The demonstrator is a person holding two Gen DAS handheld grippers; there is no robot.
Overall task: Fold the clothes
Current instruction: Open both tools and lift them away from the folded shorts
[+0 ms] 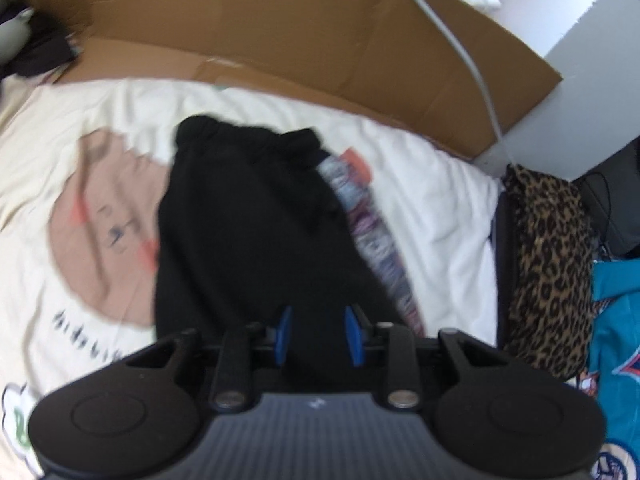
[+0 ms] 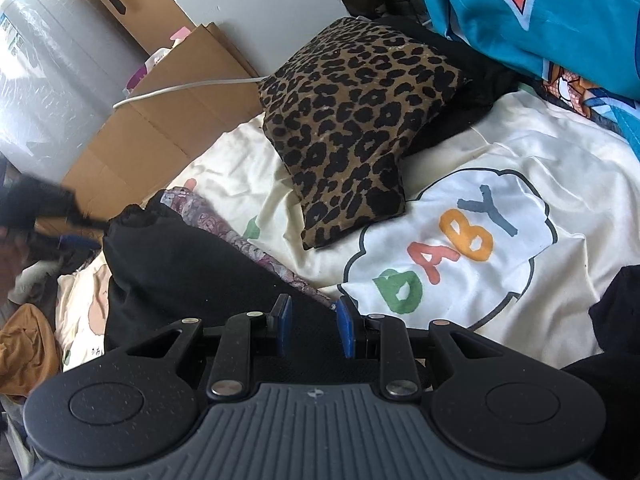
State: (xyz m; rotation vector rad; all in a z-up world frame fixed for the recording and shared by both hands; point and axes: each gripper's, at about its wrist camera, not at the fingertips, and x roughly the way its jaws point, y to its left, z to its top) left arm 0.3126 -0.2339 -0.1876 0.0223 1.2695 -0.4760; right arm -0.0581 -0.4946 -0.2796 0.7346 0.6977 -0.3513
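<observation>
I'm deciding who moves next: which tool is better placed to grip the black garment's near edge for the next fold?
Probably right. The right tool sits low at the black garment's near edge, fabric between its blue pads. The left tool's view is motion-blurred.

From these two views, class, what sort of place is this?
Probably a bedroom: a cartoon-print duvet reading BABY covers a bed, with a leopard-print garment and black elastic-waist trousers lying on it, and flattened cardboard against the wall.

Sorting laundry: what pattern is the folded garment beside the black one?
Leopard print, black spots on tan; clearest in the right wrist view.
</observation>
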